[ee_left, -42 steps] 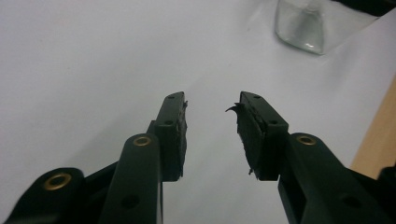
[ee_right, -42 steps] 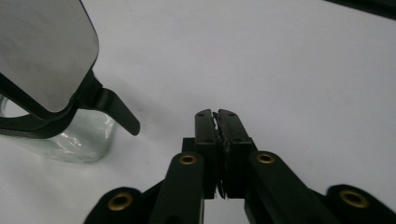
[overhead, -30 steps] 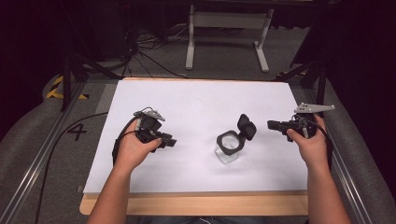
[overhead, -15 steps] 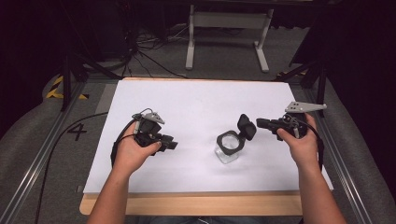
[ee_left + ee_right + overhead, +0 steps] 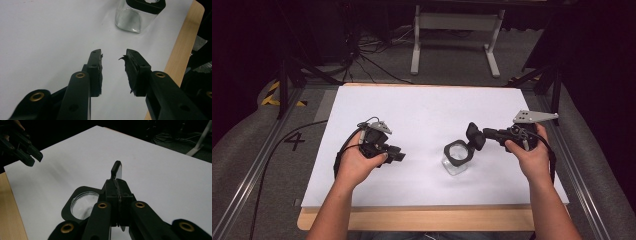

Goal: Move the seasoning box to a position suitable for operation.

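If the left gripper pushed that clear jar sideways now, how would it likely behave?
The jar looks like empty clear glass, so probably fragile. Its squarish body should slide, not roll. The right gripper is shut on the hinged lid, so a push would likely pivot or tip the jar against that hold.

the left gripper [image 5: 113, 58] is hovering with its jaws parted over the white sheet [image 5: 45, 35], a black-rimmed glass jar [image 5: 138, 15] standing farther off, wooden table edge [image 5: 183, 50] showing right.
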